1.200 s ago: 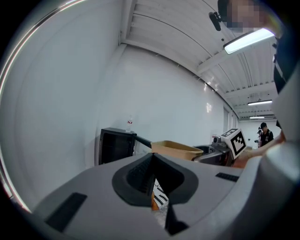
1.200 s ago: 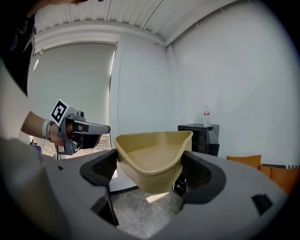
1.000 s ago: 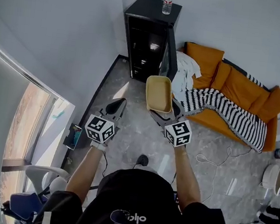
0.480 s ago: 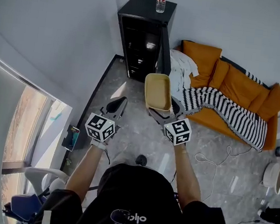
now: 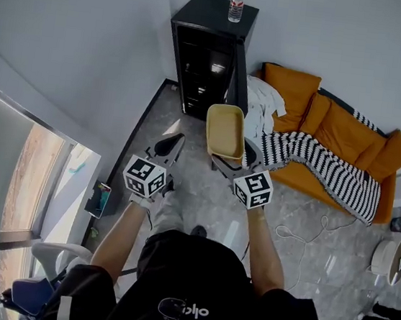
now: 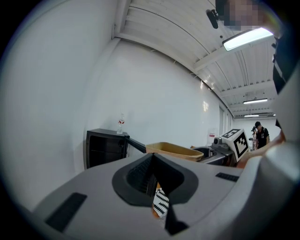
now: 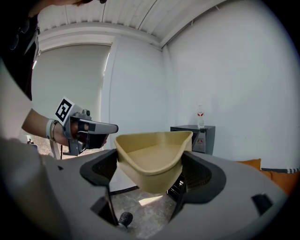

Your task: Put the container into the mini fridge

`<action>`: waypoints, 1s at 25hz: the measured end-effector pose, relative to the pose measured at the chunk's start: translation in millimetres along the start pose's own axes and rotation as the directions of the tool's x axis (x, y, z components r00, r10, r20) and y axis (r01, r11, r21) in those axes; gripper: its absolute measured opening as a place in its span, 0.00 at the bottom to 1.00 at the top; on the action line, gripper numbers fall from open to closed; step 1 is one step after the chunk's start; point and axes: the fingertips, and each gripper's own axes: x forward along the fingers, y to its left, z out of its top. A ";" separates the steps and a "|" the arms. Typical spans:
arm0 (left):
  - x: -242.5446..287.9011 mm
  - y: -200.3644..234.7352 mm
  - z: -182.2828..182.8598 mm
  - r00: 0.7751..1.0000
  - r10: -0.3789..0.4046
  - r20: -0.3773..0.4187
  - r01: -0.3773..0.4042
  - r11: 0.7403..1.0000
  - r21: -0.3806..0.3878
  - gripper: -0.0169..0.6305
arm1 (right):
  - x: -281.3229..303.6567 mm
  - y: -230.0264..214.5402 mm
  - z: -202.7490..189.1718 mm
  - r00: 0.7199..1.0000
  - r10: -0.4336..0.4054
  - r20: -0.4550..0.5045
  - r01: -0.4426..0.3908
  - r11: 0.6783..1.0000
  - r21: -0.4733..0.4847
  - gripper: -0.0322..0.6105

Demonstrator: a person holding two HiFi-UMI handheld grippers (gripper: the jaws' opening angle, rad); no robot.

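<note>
Tan container [image 5: 226,131]: shallow, open-topped, empty, rounded corners. Clamped at near end in right gripper [image 5: 233,158], carried roughly level, open side up, far end aimed at mini fridge [image 5: 201,69]. Black mini fridge: upright against white wall, door swung wide open, dark shelves showing. Container well short of opening.

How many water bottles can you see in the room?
1. The water bottle stands on top of the black mini fridge by the wall; more may be hidden inside it.
</note>
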 end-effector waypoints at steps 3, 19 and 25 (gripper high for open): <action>17.4 21.2 3.5 1.000 -0.011 0.000 0.011 1.000 -0.004 0.04 | 23.0 -11.2 4.8 1.000 -0.003 -0.003 0.003 1.000 0.003 0.74; 100.2 207.6 41.3 0.996 -0.086 -0.009 0.086 0.996 -0.029 0.04 | 209.3 -43.6 54.8 0.998 -0.049 -0.028 0.049 0.999 0.006 0.74; 121.6 287.8 46.0 0.993 -0.118 -0.020 0.117 0.992 -0.047 0.04 | 287.8 -54.2 69.3 0.996 -0.081 -0.040 0.081 0.997 0.015 0.74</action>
